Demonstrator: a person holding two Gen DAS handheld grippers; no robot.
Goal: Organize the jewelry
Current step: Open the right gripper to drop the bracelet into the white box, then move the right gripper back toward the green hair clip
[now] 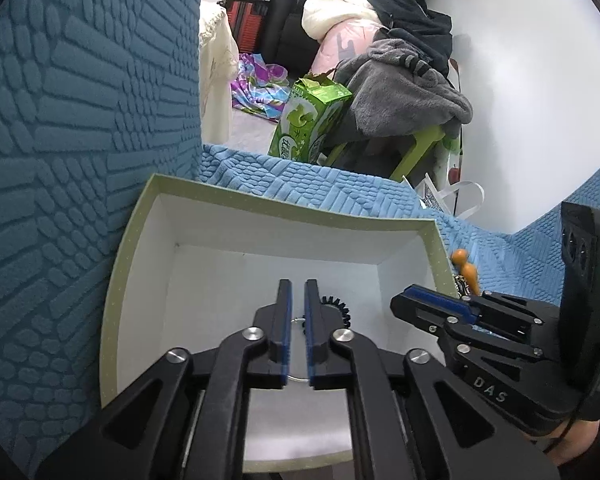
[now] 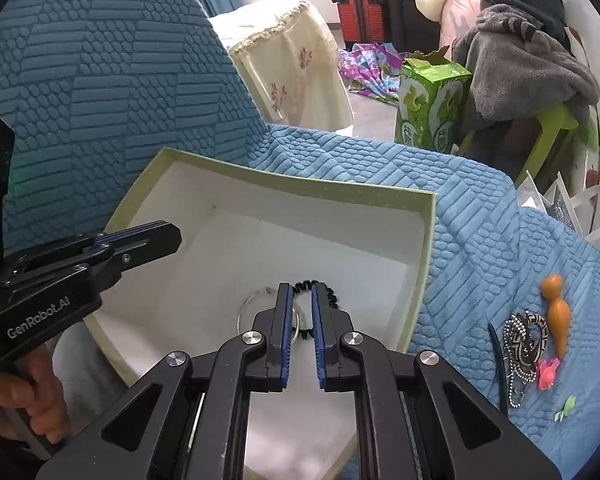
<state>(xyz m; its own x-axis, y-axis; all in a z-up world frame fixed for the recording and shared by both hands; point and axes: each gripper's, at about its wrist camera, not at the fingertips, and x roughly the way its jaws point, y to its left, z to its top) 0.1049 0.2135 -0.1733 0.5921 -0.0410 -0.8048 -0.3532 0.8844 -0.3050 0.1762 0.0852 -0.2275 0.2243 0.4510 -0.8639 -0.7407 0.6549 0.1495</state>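
A white box with a pale green rim sits on a blue textured cover. On its floor lie a thin silver hoop and a black coiled band. My left gripper hangs over the box, jaws slightly parted, the hoop's wire showing in the gap but not pinched. My right gripper is beside it over the coil, also narrowly parted and holding nothing. More jewellery lies right of the box: an orange gourd-shaped piece, beaded chains and a pink piece.
The blue backrest rises close on the left of the box. Beyond the seat edge stand a green carton, a clothes pile on a green stool and a cream-covered unit. A hand holds the left gripper's handle.
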